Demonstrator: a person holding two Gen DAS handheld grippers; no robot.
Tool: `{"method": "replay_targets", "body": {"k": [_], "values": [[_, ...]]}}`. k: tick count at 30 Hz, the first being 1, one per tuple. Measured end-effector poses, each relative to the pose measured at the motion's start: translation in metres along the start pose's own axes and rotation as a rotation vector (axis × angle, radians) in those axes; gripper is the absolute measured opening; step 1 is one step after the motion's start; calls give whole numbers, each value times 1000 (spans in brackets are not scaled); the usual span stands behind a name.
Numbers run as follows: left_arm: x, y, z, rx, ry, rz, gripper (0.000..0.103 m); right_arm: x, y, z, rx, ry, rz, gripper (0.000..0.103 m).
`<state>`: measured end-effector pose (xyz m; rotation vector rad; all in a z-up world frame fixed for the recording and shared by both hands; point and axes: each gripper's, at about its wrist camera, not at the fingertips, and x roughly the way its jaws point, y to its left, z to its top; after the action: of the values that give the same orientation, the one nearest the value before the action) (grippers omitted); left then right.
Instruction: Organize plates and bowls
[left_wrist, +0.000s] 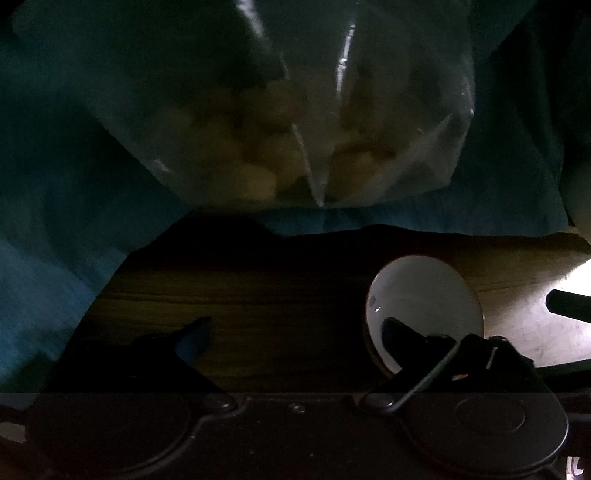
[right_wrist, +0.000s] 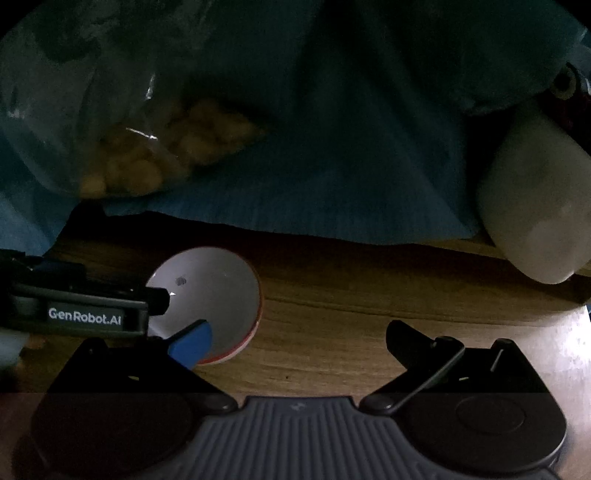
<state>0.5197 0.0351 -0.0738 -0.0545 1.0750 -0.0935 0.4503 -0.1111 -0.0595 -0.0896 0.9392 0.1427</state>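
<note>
A small bowl (right_wrist: 218, 295), white inside with a red outer rim, sits on the dark wooden table (right_wrist: 351, 332). In the left wrist view the bowl (left_wrist: 424, 299) lies right of centre, behind the right finger. My left gripper (left_wrist: 295, 332) is open and empty, its fingers wide apart over the wood. My right gripper (right_wrist: 299, 339) is open and empty; its blue-padded left fingertip (right_wrist: 192, 343) overlaps the bowl's near rim. The left gripper's body (right_wrist: 85, 314) reaches in from the left beside the bowl.
A clear plastic bag of pale round pieces (left_wrist: 295, 147) lies on blue cloth (right_wrist: 332, 166) at the back; the bag also shows in the right wrist view (right_wrist: 147, 155). A white rounded container (right_wrist: 535, 206) stands at the right. The scene is dim.
</note>
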Motion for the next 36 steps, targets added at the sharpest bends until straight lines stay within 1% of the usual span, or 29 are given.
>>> {"method": "replay_targets", "body": {"k": [3,5,8,9,10,12,13,14,17,19,21,22,24,25,26,27,28,29,30,31,32,33,35,36], "values": [[-3,-3,0,4,-8,-12,88,0,-1,-1,5,-7,10,100],[-6,-3,0,11,-8,-23,88,1,-1,0,5,-5,15,99],[-7,-1,0,10,-9,-31,84,2,-5,-2,13,3,26,98],[-7,-1,0,9,-8,-35,81,5,-2,0,14,3,28,98],[-7,-1,0,7,-7,-39,79,5,-3,0,14,4,31,96],[-7,-1,0,3,-4,-50,73,5,-3,-1,15,6,34,92],[-7,0,0,0,-2,-55,72,6,-4,-1,16,10,39,88],[-7,1,1,-6,0,-61,70,9,-5,0,19,14,49,85],[-6,4,0,-35,18,-82,64,12,-8,-1,55,25,98,81],[-5,5,0,-46,25,-88,58,13,-11,-3,73,32,130,77],[-2,3,-6,-58,30,-98,50,14,-12,-3,75,35,147,73],[-2,3,-7,-62,30,-101,48,15,-12,-3,76,36,157,71],[-4,2,-7,-61,27,-100,42,16,-15,-3,77,34,178,65],[-5,1,-7,-59,26,-98,40,15,-16,-3,77,33,190,60],[-5,0,-7,-58,25,-98,35,15,-17,-3,78,31,204,55],[-6,-1,-8,-56,24,-101,30,15,-17,-4,79,30,212,52],[-6,-2,-8,-56,24,-103,28,12,-17,-7,81,27,224,47],[-6,-4,-9,-53,23,-104,24,13,-18,-7,85,22,236,42],[-7,-5,-10,-50,22,-104,19,14,-18,-7,86,22,247,39],[-7,-6,-10,-45,25,-104,16,13,-18,-7,87,22,255,34],[-7,-6,-11,-38,29,-104,14,15,-15,-6,85,21,261,29],[-8,0,-9,-32,32,-105,14,15,-15,-6,88,20,268,28],[-8,-1,-11,-25,33,-100,13,17,-16,-4,94,23,277,22],[-9,0,-12,-25,32,-98,13,18,-17,-4,96,24,281,21]]}}
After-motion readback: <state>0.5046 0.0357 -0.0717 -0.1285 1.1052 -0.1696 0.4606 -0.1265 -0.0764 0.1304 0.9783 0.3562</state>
